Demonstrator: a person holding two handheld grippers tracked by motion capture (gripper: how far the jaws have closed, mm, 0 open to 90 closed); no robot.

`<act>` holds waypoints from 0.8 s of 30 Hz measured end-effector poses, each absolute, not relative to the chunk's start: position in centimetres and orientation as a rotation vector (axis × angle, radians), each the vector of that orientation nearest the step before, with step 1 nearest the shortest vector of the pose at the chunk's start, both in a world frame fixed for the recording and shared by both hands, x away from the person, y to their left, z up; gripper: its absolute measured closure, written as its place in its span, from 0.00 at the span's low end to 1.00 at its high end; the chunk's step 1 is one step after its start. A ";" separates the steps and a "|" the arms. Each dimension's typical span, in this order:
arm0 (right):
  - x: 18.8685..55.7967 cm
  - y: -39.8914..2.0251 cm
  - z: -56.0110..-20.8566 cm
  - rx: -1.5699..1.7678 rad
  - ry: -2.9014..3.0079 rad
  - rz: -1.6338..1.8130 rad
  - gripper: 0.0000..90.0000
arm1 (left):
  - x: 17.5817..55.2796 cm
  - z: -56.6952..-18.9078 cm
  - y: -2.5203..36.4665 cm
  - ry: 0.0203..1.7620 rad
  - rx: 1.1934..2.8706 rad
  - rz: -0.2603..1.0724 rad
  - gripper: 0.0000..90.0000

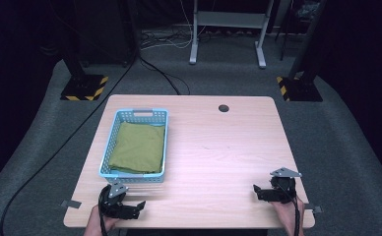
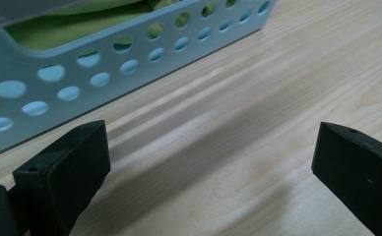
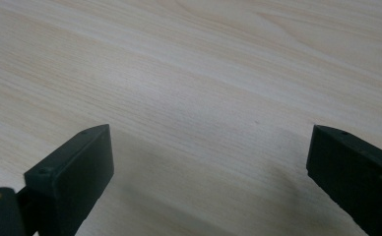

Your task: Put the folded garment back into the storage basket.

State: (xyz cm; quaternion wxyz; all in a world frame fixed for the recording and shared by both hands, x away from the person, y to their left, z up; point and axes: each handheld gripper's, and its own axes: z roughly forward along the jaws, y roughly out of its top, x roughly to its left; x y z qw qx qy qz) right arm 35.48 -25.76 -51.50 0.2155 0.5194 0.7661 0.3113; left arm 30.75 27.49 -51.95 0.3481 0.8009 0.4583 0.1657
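Observation:
A light blue perforated basket (image 1: 109, 142) stands on the left half of the wooden table (image 1: 218, 147), and a folded olive-green cloth (image 1: 137, 147) lies inside it. My left gripper (image 1: 132, 207) rests near the front left edge, just in front of the basket, open with nothing between its jaws. In the left gripper view the basket wall (image 2: 95, 64) is close ahead, green cloth (image 2: 56, 24) showing over its rim. My right gripper (image 1: 259, 191) sits near the front right edge, open and empty, over bare wood (image 3: 204, 98).
A small dark round hole (image 1: 223, 108) sits in the table near its far edge. Beyond the table are a white desk frame (image 1: 228, 29), two black stands with yellow-striped bases (image 1: 84, 87), and cables (image 1: 164, 73) on the grey floor.

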 end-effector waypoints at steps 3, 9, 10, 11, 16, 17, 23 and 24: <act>35.3 -26.2 -52.0 1.454 2.111 0.861 0.03 | 30.9 -52.3 27.7 1.204 2.065 0.430 0.01; 35.2 -26.8 -52.6 1.453 2.092 0.866 0.02 | 31.0 -52.8 28.0 1.214 2.062 0.439 0.01; 35.2 -26.9 -52.6 1.464 2.088 0.874 0.02 | 31.0 -52.8 28.0 1.213 2.059 0.440 0.01; 35.3 -27.0 -52.6 1.460 2.084 0.872 0.02 | 31.0 -52.9 28.1 1.208 2.060 0.447 0.01; 35.4 -27.1 -52.7 1.471 2.076 0.875 0.00 | 30.8 -53.1 27.8 1.190 2.077 0.501 0.01; 35.3 -27.1 -52.8 1.474 2.069 0.874 0.00 | 30.7 -53.2 27.7 1.187 2.078 0.502 0.00; 35.4 -27.1 -52.8 1.493 2.052 0.870 0.00 | 30.6 -53.3 27.7 1.188 2.064 0.511 0.00; 35.4 -27.2 -52.8 1.496 2.050 0.869 0.00 | 30.6 -53.3 27.7 1.188 2.062 0.513 0.00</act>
